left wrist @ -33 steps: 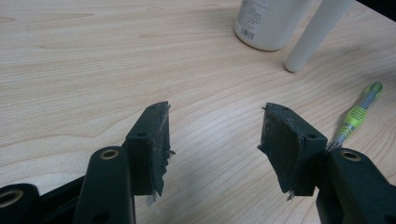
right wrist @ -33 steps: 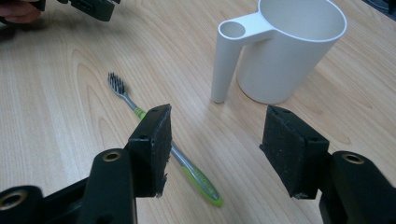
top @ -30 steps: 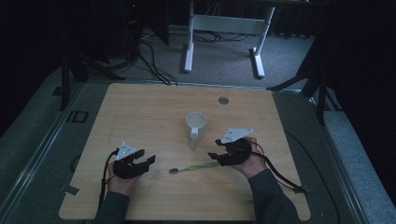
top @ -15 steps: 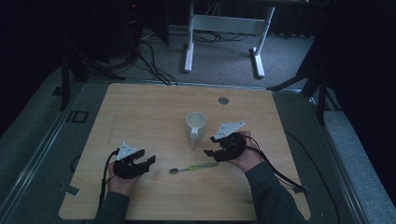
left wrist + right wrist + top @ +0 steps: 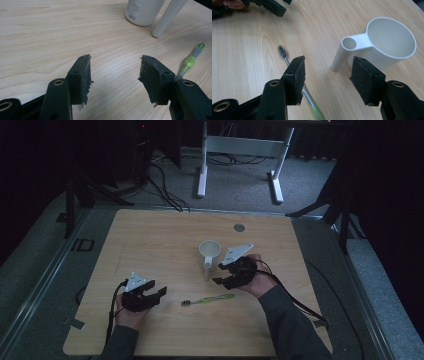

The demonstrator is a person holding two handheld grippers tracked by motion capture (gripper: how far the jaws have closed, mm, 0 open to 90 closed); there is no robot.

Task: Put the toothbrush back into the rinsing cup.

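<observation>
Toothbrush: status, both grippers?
Left gripper open, empty. Right gripper open, jaws just been closing, nothing between them. Toothbrush flat on table, untouched. Cup beside right gripper.

Tabletop: light wood, with a small round disc near its far edge.
Cup: white, upright, mid-tabletop.
Toothbrush: green, flat, between the hands.
Left tool: jaws apart, nothing between them.
Right tool: just beside the cup, jaws apart and just closing slightly, nothing between them.
</observation>
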